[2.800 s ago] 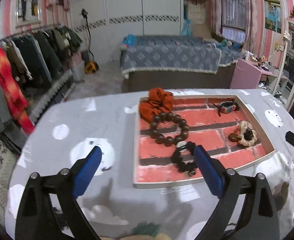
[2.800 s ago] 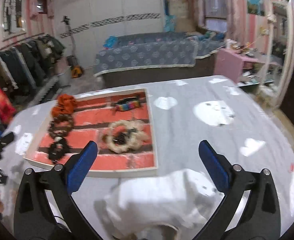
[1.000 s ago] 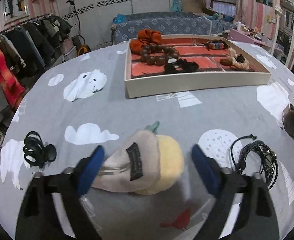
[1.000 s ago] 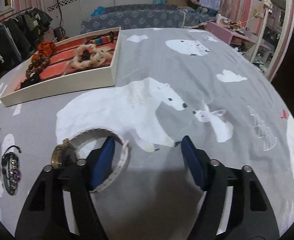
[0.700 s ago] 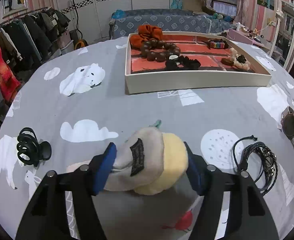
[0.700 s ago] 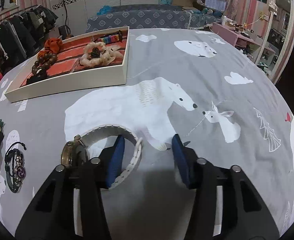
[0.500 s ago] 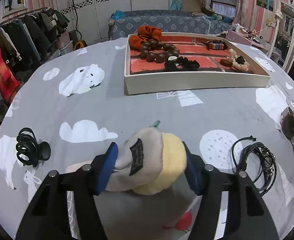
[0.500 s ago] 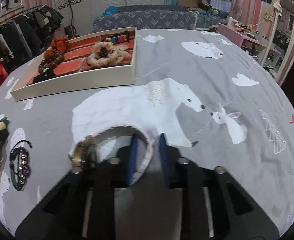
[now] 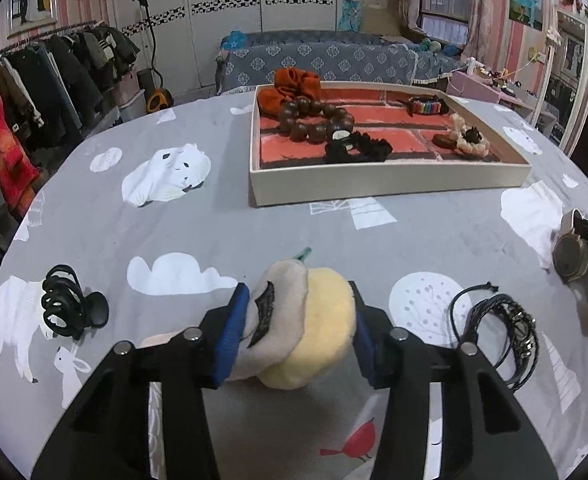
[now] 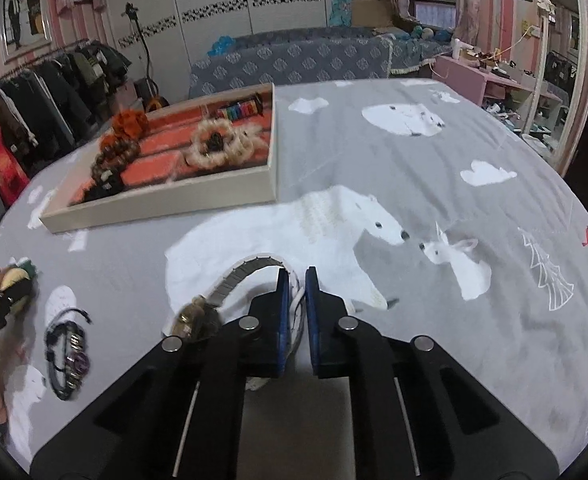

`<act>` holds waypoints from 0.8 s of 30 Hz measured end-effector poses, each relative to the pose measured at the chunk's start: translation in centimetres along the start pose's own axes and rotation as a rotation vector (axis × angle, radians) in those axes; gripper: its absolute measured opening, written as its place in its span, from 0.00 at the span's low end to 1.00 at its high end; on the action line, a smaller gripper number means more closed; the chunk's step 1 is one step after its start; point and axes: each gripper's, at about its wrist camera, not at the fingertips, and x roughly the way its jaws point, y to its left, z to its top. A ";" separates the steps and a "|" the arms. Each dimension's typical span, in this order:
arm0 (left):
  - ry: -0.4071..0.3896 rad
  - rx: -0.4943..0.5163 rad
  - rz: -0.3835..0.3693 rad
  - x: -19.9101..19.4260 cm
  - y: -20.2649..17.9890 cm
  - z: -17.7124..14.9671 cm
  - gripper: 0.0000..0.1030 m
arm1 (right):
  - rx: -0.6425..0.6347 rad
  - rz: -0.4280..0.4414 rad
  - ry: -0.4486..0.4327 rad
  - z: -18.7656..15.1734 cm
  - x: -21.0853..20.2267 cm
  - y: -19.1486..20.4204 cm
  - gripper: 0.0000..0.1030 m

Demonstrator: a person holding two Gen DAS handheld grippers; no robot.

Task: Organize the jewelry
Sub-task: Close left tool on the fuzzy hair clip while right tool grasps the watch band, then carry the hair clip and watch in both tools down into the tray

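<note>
Tray [image 9: 389,190] is the target for both loads, and it lies straight ahead of our left gripper [image 9: 297,330] and ahead-left of our right gripper [image 10: 298,312], toward the far edge of the tabletop [image 9: 214,232]. Our left fingers are closed on the plush clip [image 9: 297,324], squeezing it from both sides, near the tabletop's near edge. Our right fingers are pinched nearly together on the white strap of the watch [image 10: 230,292]; its band arcs away to the left of the fingers, with the brass face at the left end of that arc. We judge the left hand has the more direct line, since the tray's long near wall faces it squarely, while the right sees the tray's near-right corner. Both loads must clear that wall before lowering. Still loose on the cloth are the claw clip [image 9: 70,308] by the left edge and the bracelet [image 9: 501,328] between our two grippers
</note>
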 end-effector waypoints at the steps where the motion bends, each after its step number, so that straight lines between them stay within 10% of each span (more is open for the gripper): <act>1: -0.001 -0.007 -0.004 -0.1 0.1 0.1 0.45 | 0.003 0.004 -0.007 0.1 -0.2 0.0 0.09; 24: -0.195 0.010 -0.033 -1.0 -2.0 10.7 0.42 | -0.043 0.068 -0.149 9.9 -0.6 4.2 0.09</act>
